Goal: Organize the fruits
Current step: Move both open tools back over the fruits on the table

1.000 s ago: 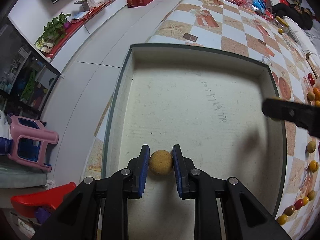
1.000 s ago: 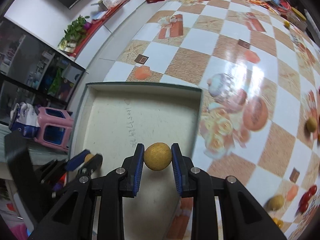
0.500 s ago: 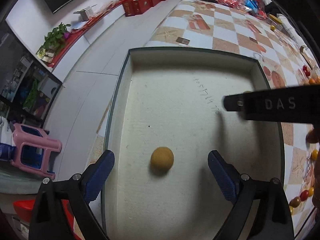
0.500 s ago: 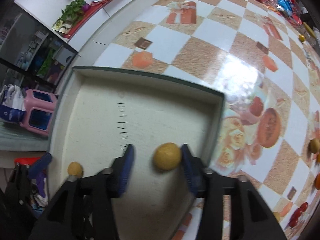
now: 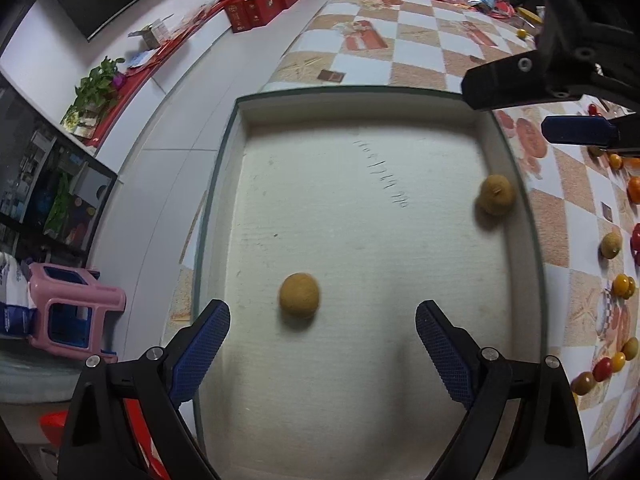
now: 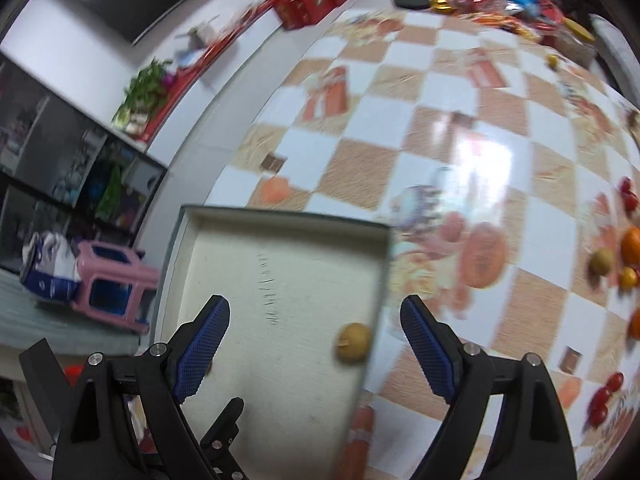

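Looking down from the left wrist: left gripper (image 5: 322,346) spread wide, nothing held, round tan fruit (image 5: 299,295) resting loose on the floor of the shallow white tray (image 5: 534,264). From the right wrist: right gripper (image 6: 314,342) just opened wide, second tan fruit (image 6: 354,343) lying free by the tray's wall. Release step apparently done; next, likely reaching for scattered fruits (image 6: 602,261) on the checkered tablecloth (image 6: 404,128).

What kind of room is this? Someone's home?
Most likely a living room at home. A table under a checked, picture-printed cloth holds loose fruit and a white tray, with red gift boxes, a potted plant and a pink stool beside it.
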Motion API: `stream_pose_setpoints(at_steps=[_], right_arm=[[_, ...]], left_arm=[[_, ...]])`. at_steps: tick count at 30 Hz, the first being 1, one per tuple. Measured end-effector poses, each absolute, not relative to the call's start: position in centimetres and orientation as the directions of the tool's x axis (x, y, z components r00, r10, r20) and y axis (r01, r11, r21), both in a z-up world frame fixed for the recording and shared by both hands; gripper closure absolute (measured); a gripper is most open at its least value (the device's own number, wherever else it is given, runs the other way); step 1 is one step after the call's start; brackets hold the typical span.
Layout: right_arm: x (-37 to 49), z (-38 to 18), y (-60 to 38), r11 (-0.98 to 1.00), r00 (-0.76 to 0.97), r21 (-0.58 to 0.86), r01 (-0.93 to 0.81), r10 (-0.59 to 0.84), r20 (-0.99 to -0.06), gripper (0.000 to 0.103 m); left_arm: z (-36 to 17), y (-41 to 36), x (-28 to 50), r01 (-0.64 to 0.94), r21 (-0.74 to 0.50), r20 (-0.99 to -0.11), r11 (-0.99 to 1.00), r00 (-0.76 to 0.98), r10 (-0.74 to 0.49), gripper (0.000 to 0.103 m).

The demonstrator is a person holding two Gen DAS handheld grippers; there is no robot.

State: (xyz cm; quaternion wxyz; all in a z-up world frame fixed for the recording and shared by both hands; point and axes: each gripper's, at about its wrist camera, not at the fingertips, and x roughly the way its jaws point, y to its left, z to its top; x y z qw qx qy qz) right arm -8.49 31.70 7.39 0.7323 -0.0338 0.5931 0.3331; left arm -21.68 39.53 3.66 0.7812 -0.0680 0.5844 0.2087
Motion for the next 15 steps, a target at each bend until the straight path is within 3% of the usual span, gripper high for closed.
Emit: stream_pose_setpoints(at_steps=[15], right_arm=[[-7.6,6.8,11.8,0.963,0.222,0.163,-0.214,0.211,-0.952,0.013]], left_arm=[[7.3,29.6,-15.3,-0.169,0.084,-0.923,0.982,0.359,0.141,0.008]])
